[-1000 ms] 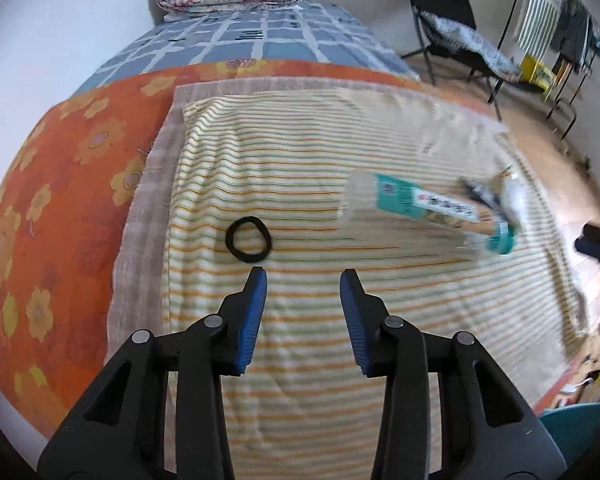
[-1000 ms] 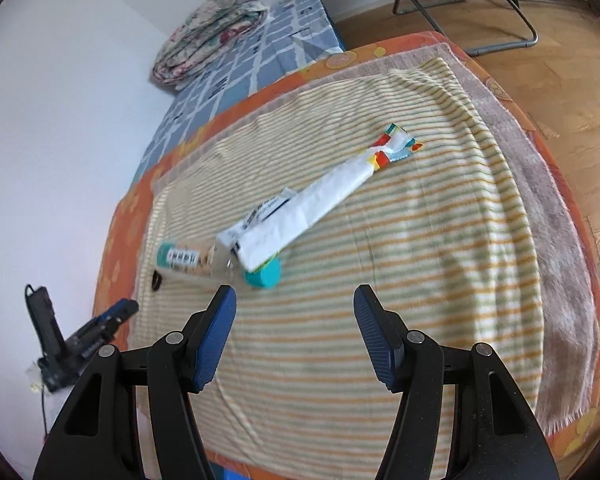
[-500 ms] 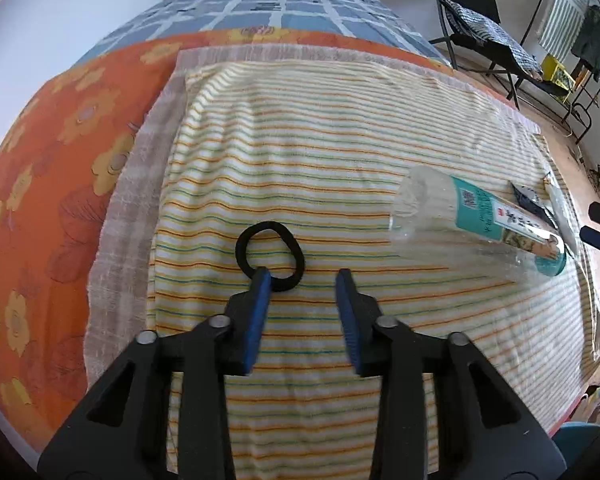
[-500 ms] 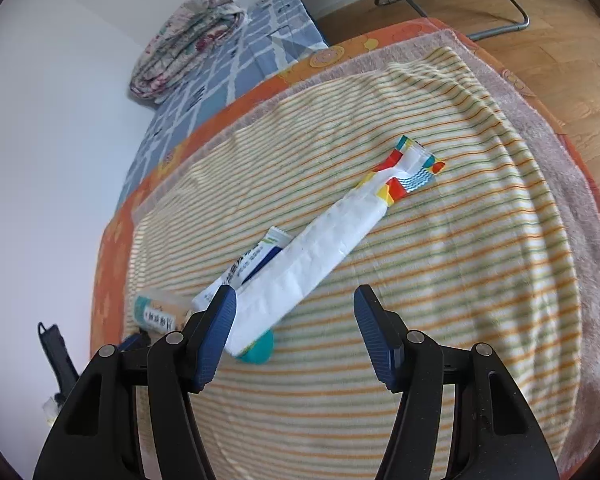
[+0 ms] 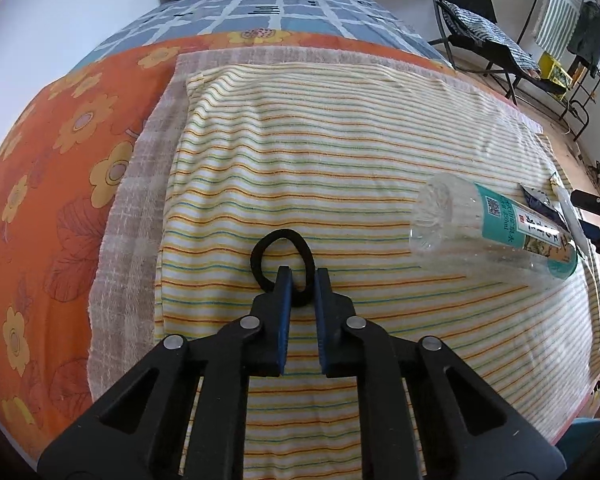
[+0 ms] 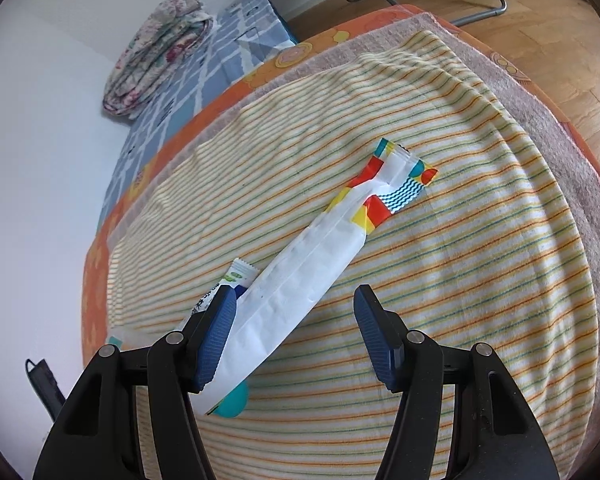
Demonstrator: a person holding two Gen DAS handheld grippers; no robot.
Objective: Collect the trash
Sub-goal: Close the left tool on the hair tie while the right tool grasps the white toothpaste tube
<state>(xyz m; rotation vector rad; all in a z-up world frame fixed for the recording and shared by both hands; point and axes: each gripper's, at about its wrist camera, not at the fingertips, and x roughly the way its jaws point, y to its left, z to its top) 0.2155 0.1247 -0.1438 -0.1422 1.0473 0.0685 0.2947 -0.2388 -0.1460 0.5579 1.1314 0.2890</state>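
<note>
Left wrist view: clear plastic bottle (image 5: 488,228) lies on its side on the striped towel (image 5: 340,152) spread over the bed, base toward the camera, neck end pointing away to the right. Bottle looks empty. Its teal label (image 5: 528,232) carries a small square code near one edge, a red mark and lines of characters; the print is too small to read. Beyond the bottle, a dark wrapper edge and a pale strip show at the right rim, partly cut off. Black hair tie (image 5: 283,264) lies left of the bottle, well apart from it, flat on the towel. Left gripper (image 5: 300,280) is down at the near arc of the tie; its fingers have just been closing and now stand almost together, with the near part of the loop caught between the blue pads. Right wrist view: long white wrapper (image 6: 300,284) lies diagonally across the towel, its far end printed in red, yellow, teal and a blue wave pattern; no legible brand. A smaller white sachet (image 6: 236,280) with green and blue print pokes out under its near end; text unreadable. Teal bottle cap (image 6: 232,400) shows below the wrapper's near end. Right gripper (image 6: 296,332) hovers over that near end, fingers spread wide, gripping nothing.
</note>
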